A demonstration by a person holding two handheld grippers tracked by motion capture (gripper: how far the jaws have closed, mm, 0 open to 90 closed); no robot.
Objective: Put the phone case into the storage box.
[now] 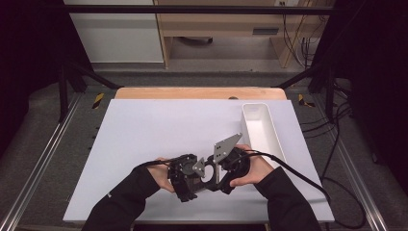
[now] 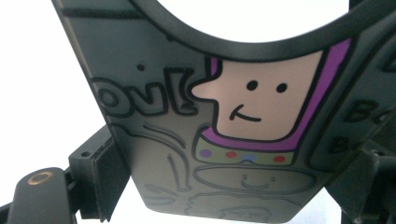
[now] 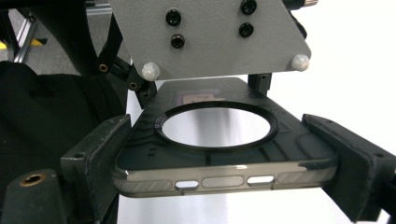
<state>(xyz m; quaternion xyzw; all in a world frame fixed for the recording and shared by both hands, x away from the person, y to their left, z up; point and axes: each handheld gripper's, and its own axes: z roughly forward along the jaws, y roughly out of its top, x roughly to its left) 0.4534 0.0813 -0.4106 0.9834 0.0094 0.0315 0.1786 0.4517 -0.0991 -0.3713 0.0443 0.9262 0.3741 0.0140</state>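
A dark translucent phone case with a round ring hangs just above the white table top, near the front, held between both grippers. My left gripper grips one end and my right gripper the other. In the right gripper view the case lies flat between the two jaws, its ring and port slots facing me, and my right gripper is shut on its sides. In the left gripper view the case shows a printed cartoon figure, with my left gripper shut on its edges.
A long white tray stands on the right side of the table, just beyond the right hand. A cable trails off to the right from the right gripper. Black frame posts stand at both sides.
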